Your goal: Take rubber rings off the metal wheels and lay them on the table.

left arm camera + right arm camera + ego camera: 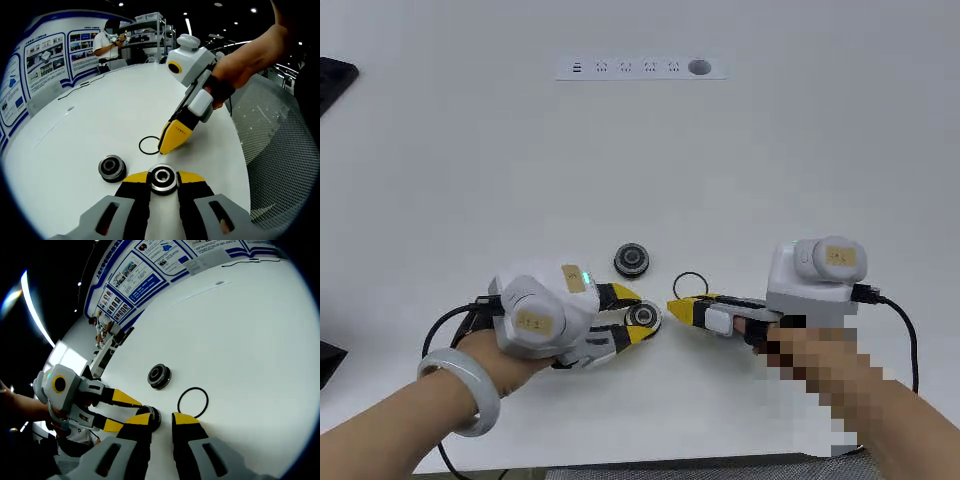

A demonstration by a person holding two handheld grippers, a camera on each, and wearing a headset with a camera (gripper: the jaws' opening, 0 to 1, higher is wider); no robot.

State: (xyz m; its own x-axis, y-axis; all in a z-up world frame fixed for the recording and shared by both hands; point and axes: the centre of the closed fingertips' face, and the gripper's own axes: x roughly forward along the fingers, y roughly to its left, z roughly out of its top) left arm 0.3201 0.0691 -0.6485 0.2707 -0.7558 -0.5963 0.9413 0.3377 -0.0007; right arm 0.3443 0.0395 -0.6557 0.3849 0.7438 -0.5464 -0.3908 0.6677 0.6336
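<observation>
Left gripper [634, 314] is pinching a wheel [163, 179] between its yellow tips, clamped flat-side up, just off the table [770, 180]. Right gripper [161, 422] faces it nose to nose, jaws a narrow gap apart with nothing between them, tips just beside that wheel. One ring [193, 402] lies flat on the table just ahead of the right gripper's tips, and a second wheel [159, 376] sits a little beyond both tools.

The held wheel looks like solid metal: stiff, dense for its size, smooth and liable to slip, so the two-sided clamp across its rim suits it. A dark band circles its edge, and it reads like the rubber, though I can't be sure. The rubber should be thin, light and stretchy. The place to take it is the outer edge, between the left tips, hooking one jaw under and peeling.
</observation>
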